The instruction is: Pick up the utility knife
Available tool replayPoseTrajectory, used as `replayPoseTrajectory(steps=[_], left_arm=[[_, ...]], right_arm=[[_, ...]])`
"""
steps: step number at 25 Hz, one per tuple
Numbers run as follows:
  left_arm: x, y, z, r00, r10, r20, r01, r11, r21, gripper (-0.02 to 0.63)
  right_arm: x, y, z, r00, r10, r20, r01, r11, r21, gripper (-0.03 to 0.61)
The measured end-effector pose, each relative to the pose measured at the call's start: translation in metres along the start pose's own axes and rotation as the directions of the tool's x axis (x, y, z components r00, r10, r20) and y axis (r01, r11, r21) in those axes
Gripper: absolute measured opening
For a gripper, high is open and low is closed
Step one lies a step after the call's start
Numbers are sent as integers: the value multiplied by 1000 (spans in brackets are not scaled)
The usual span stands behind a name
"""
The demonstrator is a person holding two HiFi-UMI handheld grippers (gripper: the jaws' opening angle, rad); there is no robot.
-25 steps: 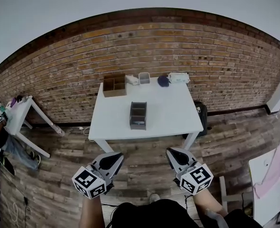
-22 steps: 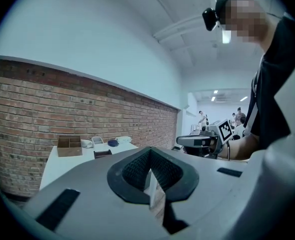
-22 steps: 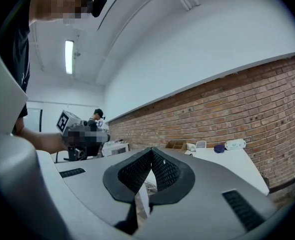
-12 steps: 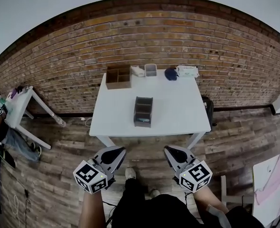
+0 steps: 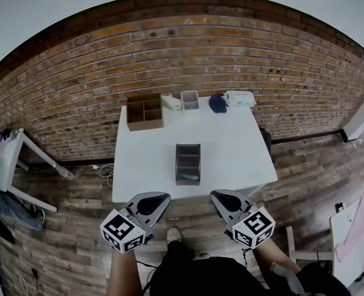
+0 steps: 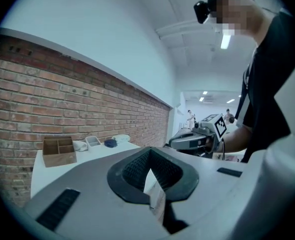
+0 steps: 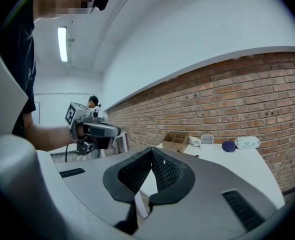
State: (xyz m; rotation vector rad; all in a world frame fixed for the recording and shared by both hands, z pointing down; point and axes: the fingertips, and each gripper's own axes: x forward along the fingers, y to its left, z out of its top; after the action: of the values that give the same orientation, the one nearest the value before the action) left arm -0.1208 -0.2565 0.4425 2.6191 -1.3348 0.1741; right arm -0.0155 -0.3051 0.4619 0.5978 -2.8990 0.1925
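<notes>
The white table (image 5: 231, 159) backs onto the brick wall (image 5: 182, 54), floor (image 5: 71, 227) open round three edges; we hold left gripper (image 5: 160, 198) and right gripper (image 5: 219, 197), jaws together and empty, at its near edge.

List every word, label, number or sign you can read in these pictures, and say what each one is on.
No text in any view can be read.
White packet at the far edge of the table: greenish print, too small to read.
Left gripper and right gripper: their cubes bear black-and-white square markers only, no letters or numbers.
</notes>
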Motion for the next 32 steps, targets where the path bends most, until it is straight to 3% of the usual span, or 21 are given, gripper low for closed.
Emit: replayPoseTrajectory(steps=[3, 8, 10, 15, 20, 23, 27, 29, 32], left_arm=[[9, 23, 1, 997, -76, -21, 76, 997, 31, -11], [18, 61, 4, 985, -168, -37, 170, 985, 43, -11], [24, 68, 3, 974, -219, -56, 222, 973, 60, -11], [32, 68, -9, 921, -368, -126, 379, 922, 82, -11], [32, 70, -29, 878, -439, -191, 459, 886, 71, -11], [34, 68, -37, 859, -460, -225, 486, 871, 76, -11], [42, 83, -39, 868, -424, -257, 456, 887, 76, -11], [43, 89, -42, 872, -409, -268, 440, 895, 67, -11], [47, 95, -41, 877, -404, -262, 431, 901, 55, -11]], right_arm=[[31, -8, 7, 1000, -16, -12, 16, 1000, 0, -2], [64, -1, 21, 998, 60, 12, -60, 998, 24, -2], [72, -3, 20, 999, 51, -15, -51, 999, -4, -2], [85, -10, -2, 992, 5, -128, -18, 995, -95, -2], [92, -8, -40, 967, -50, -250, -4, 978, -208, -1], [98, -12, -71, 928, -91, -360, -37, 943, -332, 11], [109, -25, -121, 826, -141, -546, -137, 889, -437, 77], [114, -34, -134, 789, -185, -586, -157, 861, -483, 92], [120, -50, -142, 758, -234, -608, -174, 827, -535, 92]])
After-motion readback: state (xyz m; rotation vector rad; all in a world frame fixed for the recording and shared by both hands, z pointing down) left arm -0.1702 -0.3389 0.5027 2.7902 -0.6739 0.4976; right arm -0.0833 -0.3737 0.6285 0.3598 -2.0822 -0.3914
